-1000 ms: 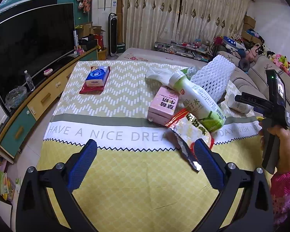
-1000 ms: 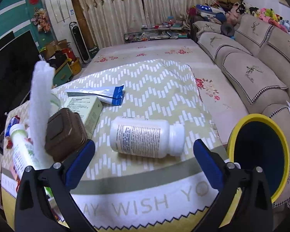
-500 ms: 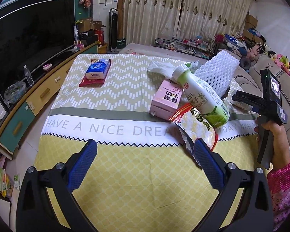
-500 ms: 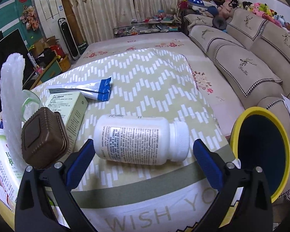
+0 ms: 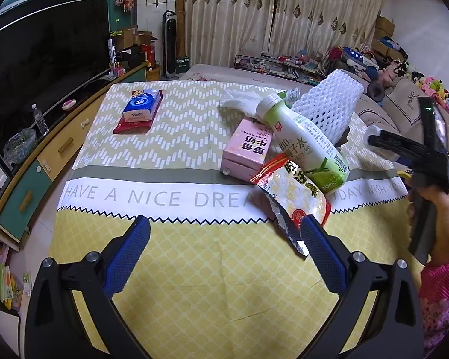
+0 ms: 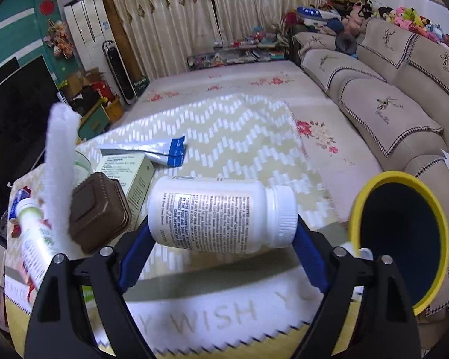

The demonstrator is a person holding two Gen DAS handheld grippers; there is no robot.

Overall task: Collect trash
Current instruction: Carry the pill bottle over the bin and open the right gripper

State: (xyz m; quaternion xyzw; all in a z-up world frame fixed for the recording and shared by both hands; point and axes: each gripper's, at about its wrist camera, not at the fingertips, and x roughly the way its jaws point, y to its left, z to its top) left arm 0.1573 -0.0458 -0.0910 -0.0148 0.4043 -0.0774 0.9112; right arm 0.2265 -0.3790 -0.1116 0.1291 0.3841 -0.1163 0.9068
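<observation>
A white pill bottle lies crosswise between the blue pads of my right gripper. The jaws are closing, and one pad touches the bottle's base and the other its cap. A yellow bin with a dark inside stands just to the right, below the table edge. My left gripper hovers open over the yellow part of the cloth, holding nothing. A torn snack wrapper lies by its right finger, with a green drink bottle and a pink milk carton behind it.
A white foam net and a tissue pack lie farther back. A brown box, a pale green carton and a blue-tipped sachet sit left of the pill bottle. A TV cabinet runs along the left, a sofa along the right.
My right gripper moved up to the pill bottle and its jaws narrowed until the pads met the bottle's two ends. The left gripper stayed open and barely moved.
</observation>
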